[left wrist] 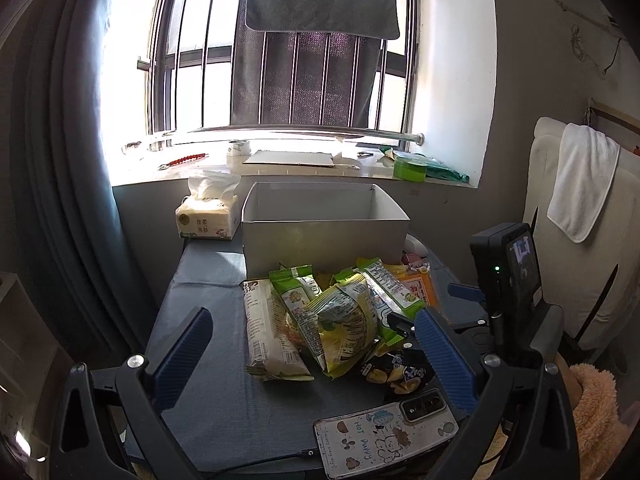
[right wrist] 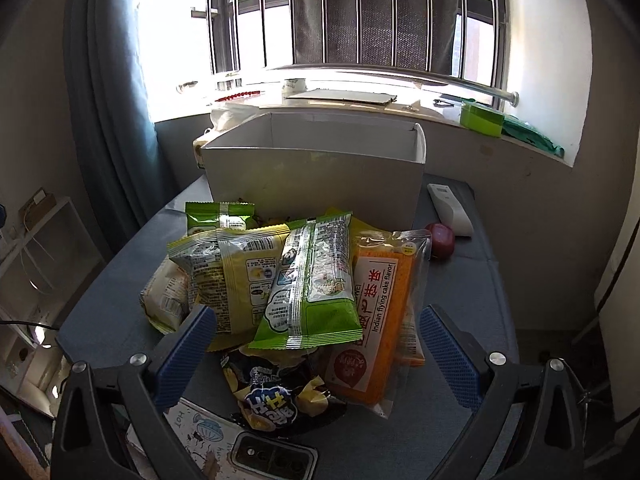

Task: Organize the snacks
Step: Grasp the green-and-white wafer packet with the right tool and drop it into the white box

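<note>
A heap of snack packets lies on the blue-grey table in front of an open white box. The heap holds a pale packet, green packets, a yellow-green bag, an orange cake pack and a dark blue packet. My left gripper is open, its fingers either side of the heap and short of it. My right gripper is open too, close to the green packet and the orange pack, holding nothing. The right gripper's body shows at the right of the left wrist view.
A phone in a cartoon case lies at the table's near edge. A tissue pack stands left of the box. A white remote and a red round object lie to the right. A chair with a towel stands beyond.
</note>
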Tool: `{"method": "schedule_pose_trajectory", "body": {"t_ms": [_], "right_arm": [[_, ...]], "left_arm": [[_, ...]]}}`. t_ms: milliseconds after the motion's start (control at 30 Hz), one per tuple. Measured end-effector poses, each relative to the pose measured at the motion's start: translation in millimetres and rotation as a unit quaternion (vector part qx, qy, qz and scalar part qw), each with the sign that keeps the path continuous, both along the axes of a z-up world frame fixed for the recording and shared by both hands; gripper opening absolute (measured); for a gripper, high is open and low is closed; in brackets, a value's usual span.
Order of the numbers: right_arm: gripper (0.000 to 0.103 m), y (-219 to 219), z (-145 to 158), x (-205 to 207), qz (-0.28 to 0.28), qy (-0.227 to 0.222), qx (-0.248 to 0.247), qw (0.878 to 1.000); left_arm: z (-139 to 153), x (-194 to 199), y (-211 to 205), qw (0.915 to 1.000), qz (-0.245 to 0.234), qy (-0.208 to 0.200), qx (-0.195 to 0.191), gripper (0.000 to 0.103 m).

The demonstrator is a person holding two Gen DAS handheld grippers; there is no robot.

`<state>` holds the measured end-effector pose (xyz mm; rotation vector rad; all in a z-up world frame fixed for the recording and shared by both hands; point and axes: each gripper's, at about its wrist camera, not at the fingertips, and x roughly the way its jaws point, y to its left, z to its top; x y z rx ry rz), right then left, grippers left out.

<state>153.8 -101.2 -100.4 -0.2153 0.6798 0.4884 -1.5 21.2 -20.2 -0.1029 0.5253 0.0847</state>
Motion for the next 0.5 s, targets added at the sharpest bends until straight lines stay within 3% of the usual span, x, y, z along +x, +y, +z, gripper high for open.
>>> {"method": "schedule_pose_trajectory", "body": {"t_ms": [167, 200, 233, 267, 367, 500], "right_arm": [[0.099, 28, -28, 29, -0.003, 0.004, -0.063, 0.998], [0.093, 30, -31, 32, -0.005, 0.003, -0.074, 0.997], [0.079, 32, -34, 35, -0.009, 0.002, -0.087, 0.996], [0.071, 34, -35, 35, -0.007, 0.000, -0.100, 0.995], [0.071, 26, -29, 31, 0.012, 0.011, -0.076, 0.997], [0.071, 9, -11, 20, 0.009, -0.005, -0.044, 0.999]], "left_arm": [[-9, 5, 1, 0.9998, 0.004, 0.009, 0.016, 0.103], [-11, 5, 0, 0.9997, 0.004, 0.015, 0.019, 0.103], [-14, 6, 0, 0.9997, 0.005, 0.017, 0.018, 0.103], [-16, 7, 1, 0.9996, 0.005, 0.019, 0.019, 0.103], [-21, 11, 4, 0.9993, 0.011, 0.029, 0.021, 0.103], [-30, 19, 10, 0.9996, 0.018, 0.022, 0.005, 0.103]]}}
